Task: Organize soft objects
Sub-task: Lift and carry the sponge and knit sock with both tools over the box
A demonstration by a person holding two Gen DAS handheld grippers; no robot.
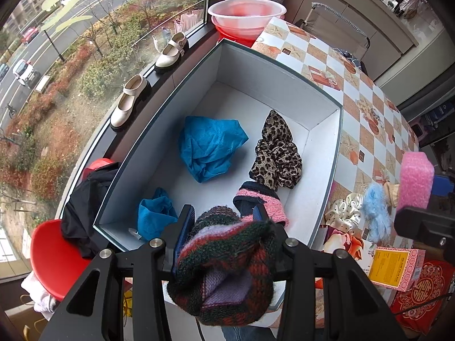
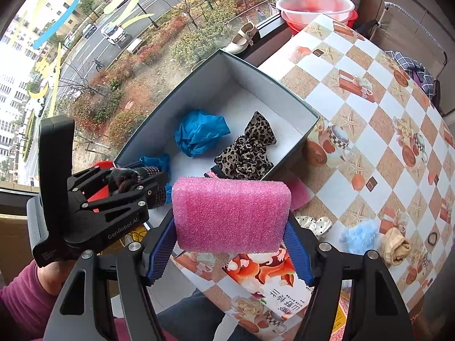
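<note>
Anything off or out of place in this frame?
Nothing damaged or spilled. Odd bit: a pair of cream shoes sits on the window ledge beside the box. A polka-dot scrunchie, blue fluffy scrunchie and beige roll remain unsorted on the table.

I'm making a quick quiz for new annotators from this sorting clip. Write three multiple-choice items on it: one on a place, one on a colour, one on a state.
1. Where does the leopard-print cloth lie?
A. On the windowsill
B. Inside the open box
C. In the pink basin

2. What colour is the foam block between the right gripper's fingers?
A. Pink
B. Green
C. White

3. How is the left gripper?
A. Open and holding nothing
B. Resting on the table
C. Closed on a striped knitted piece

Answers: 1 B, it rests on the box's white floor beside the blue cloth. 2 A, the block is bright pink. 3 C, the knit bulges between both fingers.
</note>
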